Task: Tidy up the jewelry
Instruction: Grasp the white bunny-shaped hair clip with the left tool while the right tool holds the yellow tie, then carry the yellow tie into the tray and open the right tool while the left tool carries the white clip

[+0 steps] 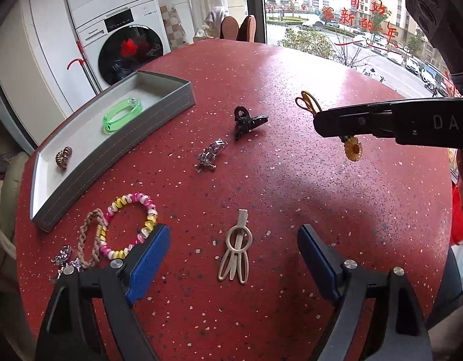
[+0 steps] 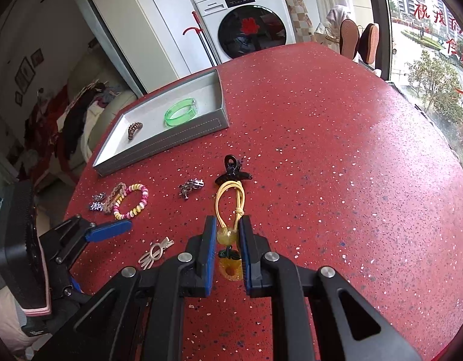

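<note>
Two grippers over the red speckled table [image 2: 336,156]. Right gripper [image 2: 228,234] nearly closed, its blue pads pinching a yellow hair tie [image 2: 229,198] by the amber flower charms [image 2: 229,267] at its base; cord loops stuck out ahead past the fingertips. From the left wrist view the same gripper [image 1: 320,120] came in from the right, held clear of the tabletop, one loop [image 1: 306,102] showing above it and one flower charm [image 1: 353,149] hanging below.

Left gripper [image 1: 234,240] wide open, holding nothing, low over the table. Beige hair clip [image 1: 236,249] lay flat between its fingers, touching neither pad. Just outside the left finger [image 1: 148,264]: pink-and-yellow spiral hair tie [image 1: 130,225], with a beige braided tie [image 1: 91,239] overlapping it and a small silver sparkly piece [image 1: 66,258] beyond that.

Further ahead of the left gripper, a silver sparkly clip [image 1: 211,153], then a black claw clip [image 1: 248,120]. In the right wrist view that claw clip [image 2: 233,171] sat right behind the held tie's loops; contact could not be judged.

Grey tray [image 1: 117,150] ahead and left of both grippers, at the table's edge. Inside it: green translucent bangle [image 1: 123,115] toward the far end, brown spiral hair tie [image 1: 63,158] toward the near end, well apart.
</note>
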